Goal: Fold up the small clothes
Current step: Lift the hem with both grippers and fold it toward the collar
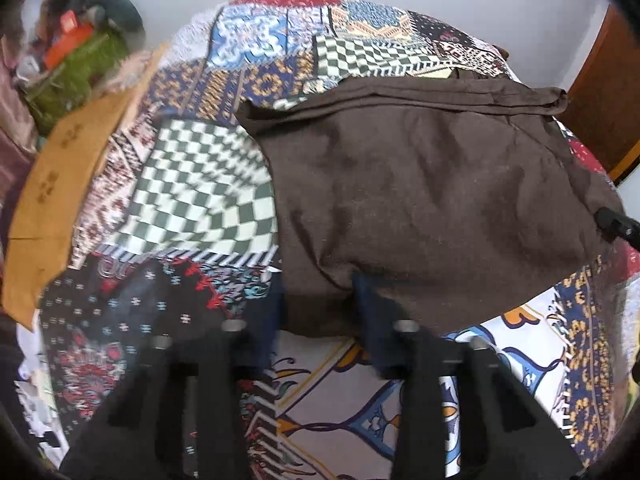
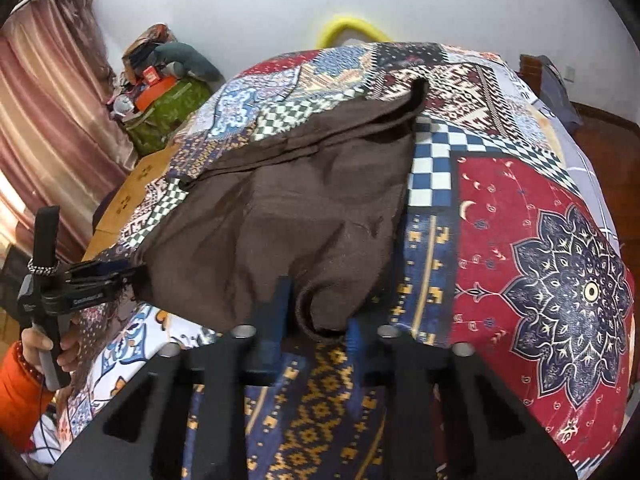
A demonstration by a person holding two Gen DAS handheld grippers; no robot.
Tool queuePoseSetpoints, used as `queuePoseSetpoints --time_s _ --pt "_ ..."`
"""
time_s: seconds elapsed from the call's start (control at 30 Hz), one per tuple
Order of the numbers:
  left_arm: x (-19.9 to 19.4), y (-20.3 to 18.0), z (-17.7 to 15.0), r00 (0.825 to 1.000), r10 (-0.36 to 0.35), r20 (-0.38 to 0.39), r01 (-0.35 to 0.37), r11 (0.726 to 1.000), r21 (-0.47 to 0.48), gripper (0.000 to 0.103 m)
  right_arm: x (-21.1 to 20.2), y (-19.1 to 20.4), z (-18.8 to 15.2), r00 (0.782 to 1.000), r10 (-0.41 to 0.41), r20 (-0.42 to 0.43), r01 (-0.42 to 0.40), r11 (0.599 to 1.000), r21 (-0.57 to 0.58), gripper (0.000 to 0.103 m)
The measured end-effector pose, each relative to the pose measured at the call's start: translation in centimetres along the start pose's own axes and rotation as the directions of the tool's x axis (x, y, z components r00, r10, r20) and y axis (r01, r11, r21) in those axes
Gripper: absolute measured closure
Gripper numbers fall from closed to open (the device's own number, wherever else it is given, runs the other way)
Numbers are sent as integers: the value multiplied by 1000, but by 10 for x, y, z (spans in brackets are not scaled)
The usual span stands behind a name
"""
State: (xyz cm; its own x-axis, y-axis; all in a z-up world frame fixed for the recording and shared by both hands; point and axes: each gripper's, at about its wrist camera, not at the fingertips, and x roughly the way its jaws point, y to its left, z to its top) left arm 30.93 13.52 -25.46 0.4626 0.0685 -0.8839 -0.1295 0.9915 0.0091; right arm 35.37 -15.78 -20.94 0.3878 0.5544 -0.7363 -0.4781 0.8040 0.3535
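I have the left gripper (image 1: pixel 318 292) pointing steeply down at the patchwork bedcover (image 1: pixel 200 184). The near hem of the brown garment (image 1: pixel 420 184) sits between its two fingers, which are pinched onto that edge. The rest of the cloth spreads flat beyond the fingertips and off to their right, and a folded seam runs along its far side. In the right wrist view this same gripper shows side-on at the left, with its tips clamped on the garment's corner. The hand (image 2: pixel 44 344) that holds it comes out of an orange sleeve (image 2: pixel 16 392). The right gripper (image 2: pixel 318 300) also tilts downward. A rolled bunch of the brown hem fills the gap between its fingers, so I read them as nipped onto that fold and not spread wide. From these fingertips the garment runs forward and leftward, and one corner points up at the far end. To the right of the right fingers the cover shows a red panel with a dark star medallion (image 2: pixel 576 292). Beyond the left fingers, off to their left, a tan cardboard sheet (image 1: pixel 52 184) lies at the edge of the bed.
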Motion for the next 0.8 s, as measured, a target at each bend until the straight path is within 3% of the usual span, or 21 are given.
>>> queuePoseSetpoints --time_s 0.1,0.43,0.67,0.8 --pt "-10 11 -3 995 -100 -5 99 995 -33 98 -7 6 -4 1000 12 7 -12 1000 -26 90" --pt "-61 19 -44 986 -168 -1 168 986 -9 98 -40 16 -49 999 31 -28 -32 999 -40 90" --pt "-89 10 -83 985 -173 -10 174 983 53 97 -60 18 -90 998 26 -59 -28 999 -30 90" --pt "-91 10 -94 992 -126 -19 127 989 74 95 -64 18 -107 996 -21 -90 17 999 -35 82"
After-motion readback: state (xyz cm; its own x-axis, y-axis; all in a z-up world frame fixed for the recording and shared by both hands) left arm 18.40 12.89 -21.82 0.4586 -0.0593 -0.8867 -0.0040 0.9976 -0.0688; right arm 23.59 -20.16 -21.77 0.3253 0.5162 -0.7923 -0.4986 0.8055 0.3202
